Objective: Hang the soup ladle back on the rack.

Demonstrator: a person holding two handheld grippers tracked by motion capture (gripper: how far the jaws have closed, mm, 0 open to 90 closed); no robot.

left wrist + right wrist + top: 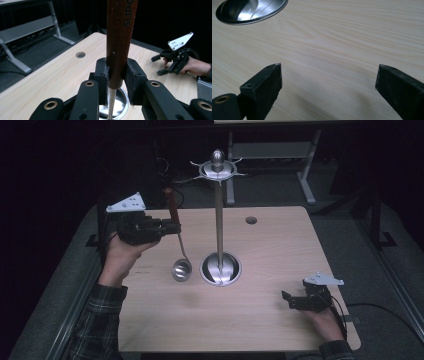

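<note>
we grip the ladle [181, 269] by its handle in the left gripper [172, 227]; right gripper [289, 300] wide, empty. bowl probably could clip the stand [219, 215] left of it.

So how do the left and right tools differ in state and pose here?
The left tool is clamped on the ladle by its brown handle and raised above the table; the right tool stands open, empty and low by the table's near edge. Both are black and hand-held.
</note>
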